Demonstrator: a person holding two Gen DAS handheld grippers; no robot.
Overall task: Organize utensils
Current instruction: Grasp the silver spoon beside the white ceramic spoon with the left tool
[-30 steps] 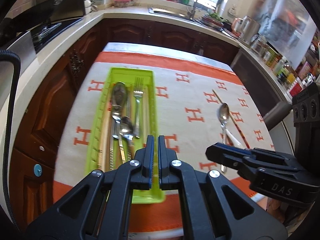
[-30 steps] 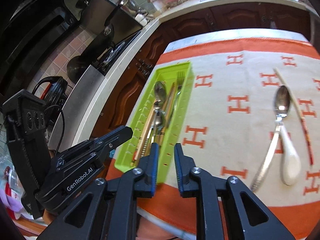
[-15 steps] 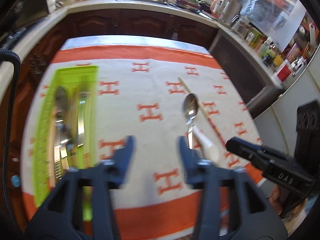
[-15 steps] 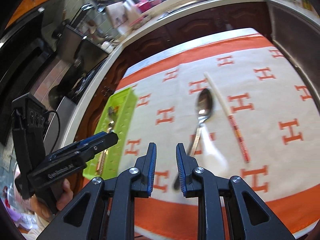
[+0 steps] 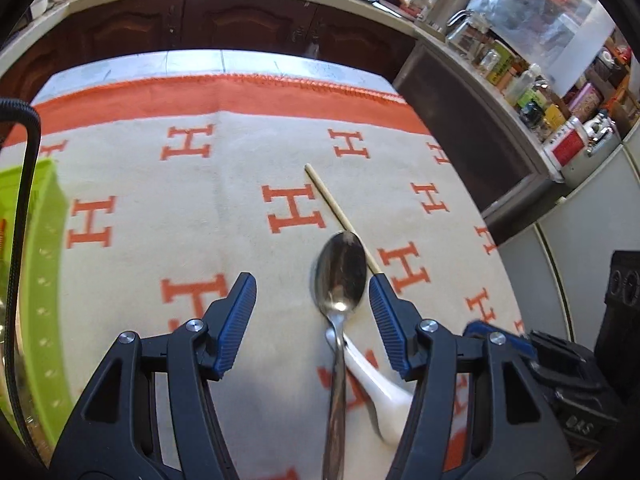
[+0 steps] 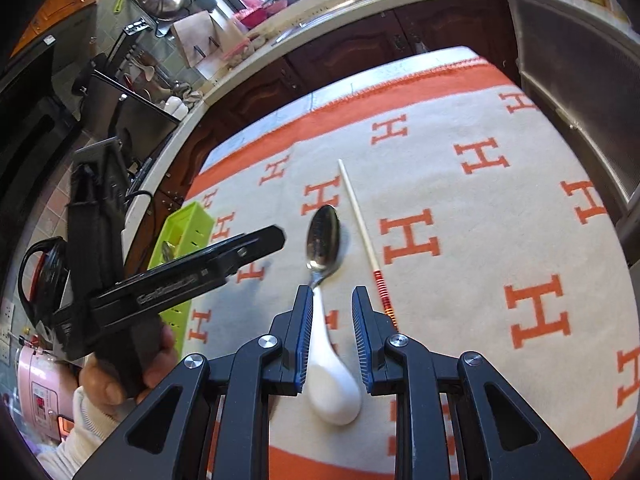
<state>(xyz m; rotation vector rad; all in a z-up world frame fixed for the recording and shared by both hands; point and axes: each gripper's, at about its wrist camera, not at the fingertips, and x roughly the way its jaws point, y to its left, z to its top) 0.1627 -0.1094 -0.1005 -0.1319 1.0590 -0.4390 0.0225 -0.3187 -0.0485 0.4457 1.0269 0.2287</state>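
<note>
Where the orange-bordered cloth point(image 5: 224, 200) lies bare between green tray point(image 5: 44, 280) and metal spoon point(image 5: 340, 276), you have room. Your left gripper point(image 5: 312, 300) has jaws spread, spoon between, untouched. Right gripper point(image 6: 331, 312): jaws narrowly apart over the white spoon point(image 6: 330, 376). Only the right view shows the chopstick's point(image 6: 360, 220) red end.

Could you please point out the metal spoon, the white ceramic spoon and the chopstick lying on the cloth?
metal spoon point(image 5: 340, 270): left wrist view, middle of its bowl.
white ceramic spoon point(image 6: 334, 390): right wrist view, on its broad bowl.
chopstick point(image 6: 357, 213): right wrist view, on its pale shaft.
</note>
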